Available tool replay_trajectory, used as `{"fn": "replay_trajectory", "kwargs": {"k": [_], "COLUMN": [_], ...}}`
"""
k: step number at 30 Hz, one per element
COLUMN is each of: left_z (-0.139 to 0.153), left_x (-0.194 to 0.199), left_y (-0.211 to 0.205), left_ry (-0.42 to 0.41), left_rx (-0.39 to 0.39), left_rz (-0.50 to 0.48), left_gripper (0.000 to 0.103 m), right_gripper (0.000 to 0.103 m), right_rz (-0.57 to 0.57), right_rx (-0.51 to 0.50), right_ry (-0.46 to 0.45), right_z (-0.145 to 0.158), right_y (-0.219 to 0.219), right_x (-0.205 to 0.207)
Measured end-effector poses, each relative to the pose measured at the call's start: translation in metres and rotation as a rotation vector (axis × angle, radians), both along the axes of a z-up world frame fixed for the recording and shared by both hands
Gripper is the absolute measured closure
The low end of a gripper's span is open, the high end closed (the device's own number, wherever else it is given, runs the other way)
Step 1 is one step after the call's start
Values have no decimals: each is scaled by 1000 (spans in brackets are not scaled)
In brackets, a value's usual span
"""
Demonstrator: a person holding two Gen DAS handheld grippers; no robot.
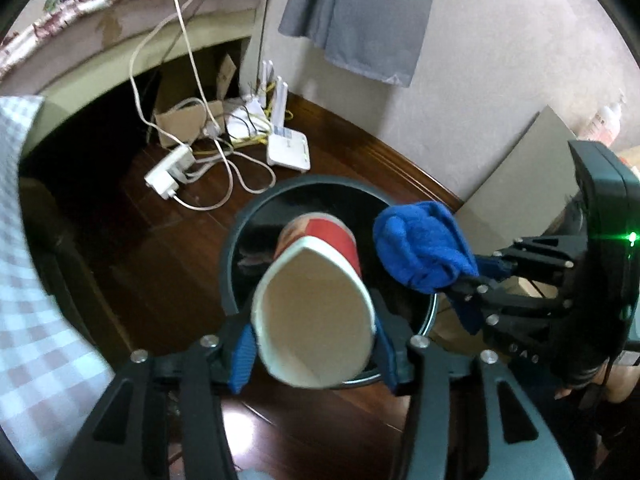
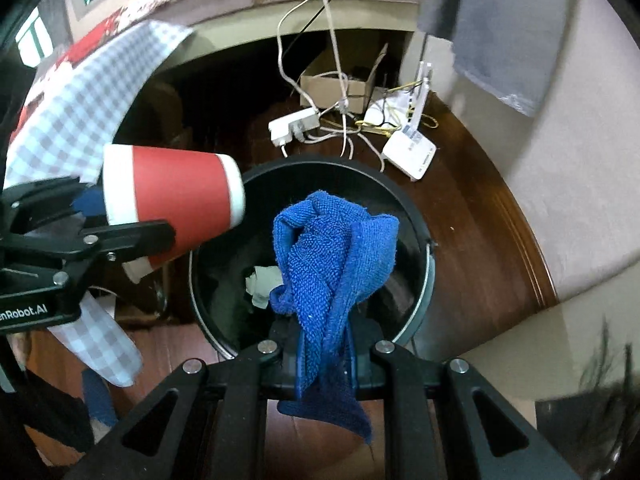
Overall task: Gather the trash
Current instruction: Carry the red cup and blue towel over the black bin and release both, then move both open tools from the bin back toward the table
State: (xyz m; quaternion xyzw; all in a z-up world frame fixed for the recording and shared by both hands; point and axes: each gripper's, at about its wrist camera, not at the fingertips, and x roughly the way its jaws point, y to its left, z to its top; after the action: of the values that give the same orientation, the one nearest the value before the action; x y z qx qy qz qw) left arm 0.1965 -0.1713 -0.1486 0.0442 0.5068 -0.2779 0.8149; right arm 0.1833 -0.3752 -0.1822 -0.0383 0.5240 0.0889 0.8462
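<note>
A red paper cup point(image 1: 316, 320) with a white rim lies between the blue pads of my left gripper point(image 1: 314, 356), which is shut on it. The cup's creased mouth faces the camera and its base points down into the black round bin point(image 1: 240, 232). In the right wrist view the cup point(image 2: 172, 200) hangs tilted over the bin's left rim point(image 2: 416, 216). My right gripper point(image 2: 324, 356) is shut on a bunched blue cloth point(image 2: 336, 248) above the bin's opening. The cloth point(image 1: 424, 248) and right gripper point(image 1: 460, 284) also show beside the cup. Crumpled white paper point(image 2: 264, 284) lies inside the bin.
The bin stands on a dark wooden floor by the wall. Behind it lie a white power strip point(image 1: 168, 172), a router point(image 1: 288, 148), tangled cables and a cardboard box point(image 2: 336, 84) under a bed. A checked cloth point(image 1: 28, 300) hangs at the left. A grey board point(image 1: 520, 172) leans on the wall.
</note>
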Motion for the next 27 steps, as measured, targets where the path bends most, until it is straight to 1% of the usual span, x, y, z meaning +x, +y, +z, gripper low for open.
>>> {"fn": "replay_trajectory", "kwargs": {"k": [1, 2, 3, 4, 5, 6, 9, 11, 17, 23, 27], "left_z": [-4, -8, -11, -12, -12, -10, -7, -6, 5, 27, 45], "left_x": [2, 5, 7, 7, 7, 6, 1, -2, -10, -12, -14], "left_y": [0, -1, -1, 1, 4, 8, 16, 19, 23, 24, 33], "left_ry": [23, 33, 25, 23, 20, 6, -23, -36, -84, -157, -194], "left_rx": [-10, 1, 45, 64, 75, 95, 113, 129, 146, 151, 140], "left_rz": [-9, -1, 30, 45, 64, 96, 123, 135, 148, 160, 187], "left_gripper": [31, 28, 22, 17, 11, 0, 1, 1, 1, 1, 1], "right_gripper": [85, 78, 49, 30, 7, 6, 3, 0, 0, 0, 0], "right_rz": [16, 34, 45, 49, 42, 34, 0, -6, -45, -65, -73], "right_rx": [-3, -18, -42, -107, -159, -195, -189, -188, -184, -171, -156], "right_ry": [19, 43, 56, 65, 51, 37, 83, 44, -17, -74, -110], "right_z": [-5, -13, -18, -28, -32, -36, -42, -36, -16, 8, 28], "right_y": [2, 4, 5, 8, 8, 6, -6, -11, -22, -19, -16], "right_x": [4, 9, 12, 15, 15, 14, 11, 4, -7, -5, -7]}}
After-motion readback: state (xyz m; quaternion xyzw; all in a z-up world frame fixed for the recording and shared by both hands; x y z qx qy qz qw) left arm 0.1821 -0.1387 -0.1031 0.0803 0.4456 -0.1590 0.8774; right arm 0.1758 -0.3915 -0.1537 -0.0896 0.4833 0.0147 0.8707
